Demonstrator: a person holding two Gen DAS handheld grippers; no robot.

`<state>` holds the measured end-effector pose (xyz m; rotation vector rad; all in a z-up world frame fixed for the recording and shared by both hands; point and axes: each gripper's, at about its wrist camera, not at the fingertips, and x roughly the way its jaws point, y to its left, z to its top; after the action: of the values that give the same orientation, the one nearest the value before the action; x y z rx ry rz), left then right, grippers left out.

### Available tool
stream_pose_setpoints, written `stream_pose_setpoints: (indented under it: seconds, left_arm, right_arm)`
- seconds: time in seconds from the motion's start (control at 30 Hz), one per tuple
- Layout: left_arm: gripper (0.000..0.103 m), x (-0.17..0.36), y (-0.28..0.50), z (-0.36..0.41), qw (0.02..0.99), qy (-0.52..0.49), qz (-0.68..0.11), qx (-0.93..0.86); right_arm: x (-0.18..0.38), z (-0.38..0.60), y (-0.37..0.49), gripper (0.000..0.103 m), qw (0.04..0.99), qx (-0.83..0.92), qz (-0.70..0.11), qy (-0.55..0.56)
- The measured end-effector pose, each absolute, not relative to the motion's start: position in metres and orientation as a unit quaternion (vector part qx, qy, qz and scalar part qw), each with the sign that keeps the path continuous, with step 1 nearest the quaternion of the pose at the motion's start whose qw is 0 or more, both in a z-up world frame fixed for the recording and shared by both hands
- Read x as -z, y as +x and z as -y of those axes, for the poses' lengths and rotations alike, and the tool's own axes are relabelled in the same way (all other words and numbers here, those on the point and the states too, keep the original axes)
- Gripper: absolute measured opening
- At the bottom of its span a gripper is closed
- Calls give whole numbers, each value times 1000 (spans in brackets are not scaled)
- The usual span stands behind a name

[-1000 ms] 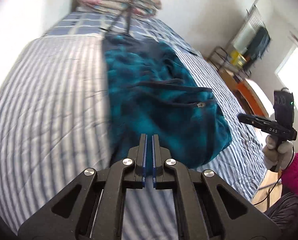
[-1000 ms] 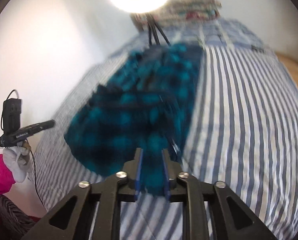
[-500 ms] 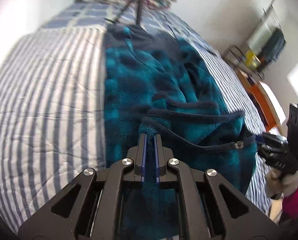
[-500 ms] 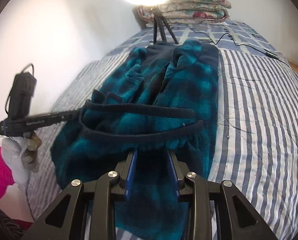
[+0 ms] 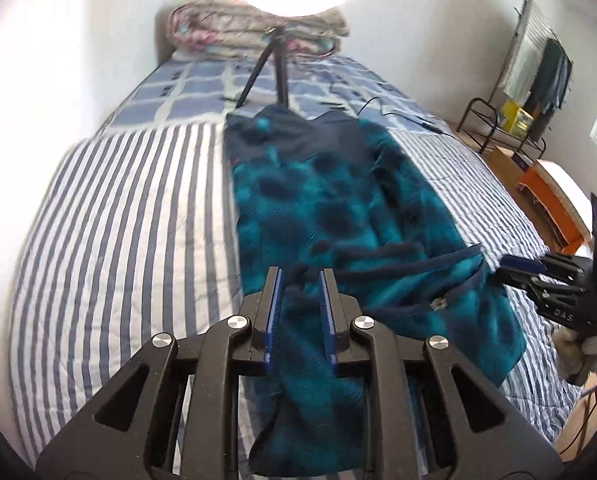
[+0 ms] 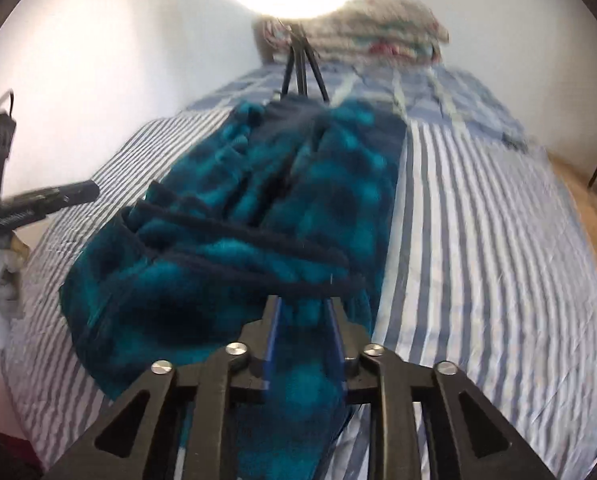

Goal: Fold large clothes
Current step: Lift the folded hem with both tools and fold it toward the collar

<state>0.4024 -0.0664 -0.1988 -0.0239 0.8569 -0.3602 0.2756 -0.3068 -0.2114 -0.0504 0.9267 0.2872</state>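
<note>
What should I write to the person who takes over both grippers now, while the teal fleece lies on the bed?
Left gripper: jaws have just been opening; the near edge of the teal fleece garment lies between them, apparently not pinched.
Right gripper: shut on the same near end of the garment.
Garment: lying lengthwise on the striped bed cover, near end bunched at the grippers.
Done: it seems already narrowed into a long strip.
Left: probably release, smooth the near end, then fold it across its length.

Black gripper (image 5: 300,276) w/ blue pads, silver screws; prob. white glove (image 5: 596,350).
</note>
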Motion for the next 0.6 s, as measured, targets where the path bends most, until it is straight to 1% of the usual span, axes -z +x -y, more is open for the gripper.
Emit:
stream_pose_setpoints:
  seconds: [0.1, 0.17, 0.3, 0.47, 0.6]
  left_arm:
    - [17, 198, 416, 70, 890, -23, -417, 183]
    - [17, 201, 431, 71, 888, -33, -422, 182]
    - [17, 210, 458, 73, 883, -41, -431, 181]
    - [17, 241, 499, 76, 866, -52, -465, 175]
    - [17, 268, 516, 84, 854, -40, -486, 182]
  right_arm:
    - [205, 309, 294, 25, 893, -141, -426, -9]
    - [202, 312, 319, 25, 892, -137, -431, -1]
    - [206, 316, 365, 20, 887, -130, -443, 18]
    - [220, 309, 423, 20, 885, -116, -450, 25]
    - [245, 294, 456, 20, 869, -118, -480, 17]
